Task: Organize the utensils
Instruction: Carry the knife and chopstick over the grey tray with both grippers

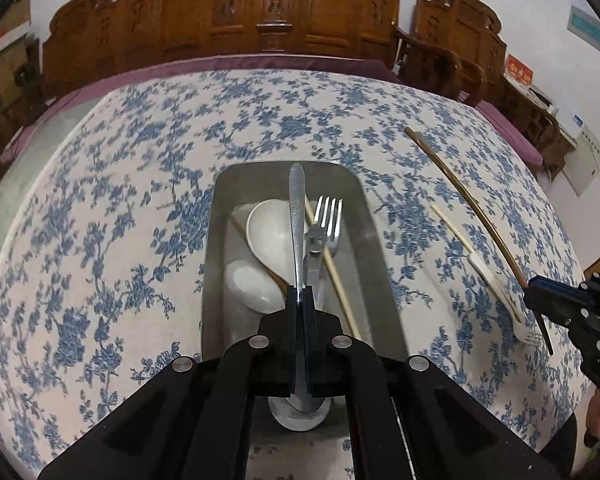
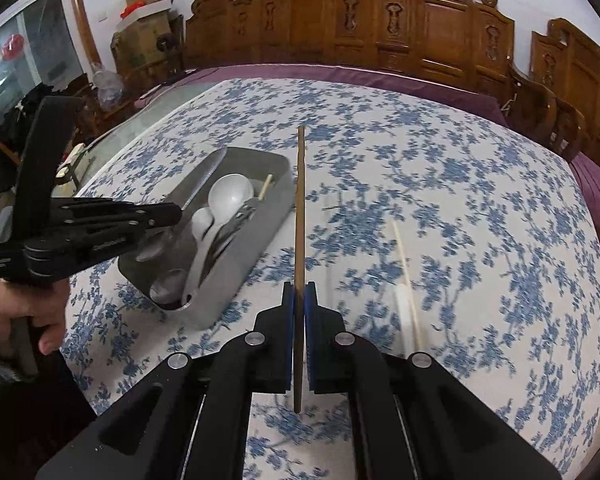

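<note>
My left gripper [image 1: 299, 290] is shut on a metal spoon [image 1: 296, 216] and holds it above the grey metal tray [image 1: 220, 200]. The spoon's handle points away and its bowl sits under the fingers. In the tray lie a white ceramic spoon [image 1: 266, 228], a metal fork [image 1: 329, 216] and a pale chopstick [image 1: 340, 284]. My right gripper [image 2: 299, 289] is shut on a brown chopstick [image 2: 300, 200] and holds it above the tablecloth, to the right of the tray [image 2: 276, 164]. The left gripper also shows in the right wrist view [image 2: 172, 212].
A pale fork [image 1: 496, 284] and a pale chopstick [image 1: 450, 224] lie on the blue floral tablecloth [image 1: 120, 180] right of the tray. They show blurred in the right wrist view [image 2: 408, 292]. Carved wooden chairs [image 1: 268, 12] stand behind the table.
</note>
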The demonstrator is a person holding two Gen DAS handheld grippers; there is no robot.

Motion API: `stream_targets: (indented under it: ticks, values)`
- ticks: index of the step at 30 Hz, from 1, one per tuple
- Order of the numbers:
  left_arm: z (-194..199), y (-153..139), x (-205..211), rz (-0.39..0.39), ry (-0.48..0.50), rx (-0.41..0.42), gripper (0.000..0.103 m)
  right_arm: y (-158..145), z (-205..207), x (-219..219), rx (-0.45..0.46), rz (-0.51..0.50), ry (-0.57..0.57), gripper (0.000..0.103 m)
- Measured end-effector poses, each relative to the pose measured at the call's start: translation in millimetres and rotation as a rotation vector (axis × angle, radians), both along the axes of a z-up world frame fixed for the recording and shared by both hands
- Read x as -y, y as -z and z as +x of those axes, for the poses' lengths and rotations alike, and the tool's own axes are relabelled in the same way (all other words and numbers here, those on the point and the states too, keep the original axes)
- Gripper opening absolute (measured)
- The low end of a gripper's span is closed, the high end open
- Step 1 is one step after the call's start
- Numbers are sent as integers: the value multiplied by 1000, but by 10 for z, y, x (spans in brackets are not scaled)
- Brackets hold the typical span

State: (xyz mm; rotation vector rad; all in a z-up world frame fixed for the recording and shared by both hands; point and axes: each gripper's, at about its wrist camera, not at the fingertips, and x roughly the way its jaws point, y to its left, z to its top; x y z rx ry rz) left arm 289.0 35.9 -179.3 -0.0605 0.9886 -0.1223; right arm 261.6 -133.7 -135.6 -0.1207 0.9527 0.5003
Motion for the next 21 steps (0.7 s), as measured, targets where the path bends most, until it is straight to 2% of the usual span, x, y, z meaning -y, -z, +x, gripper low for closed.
stream_targets:
  ticks: [14,21]
  values:
    - [15,117,-65,-24,14,20,2,110,60,-375,-22,-11,-36,6]
    - [-33,0,-145,-40,-6,57,2,143,50,-471,-31,2,-36,6]
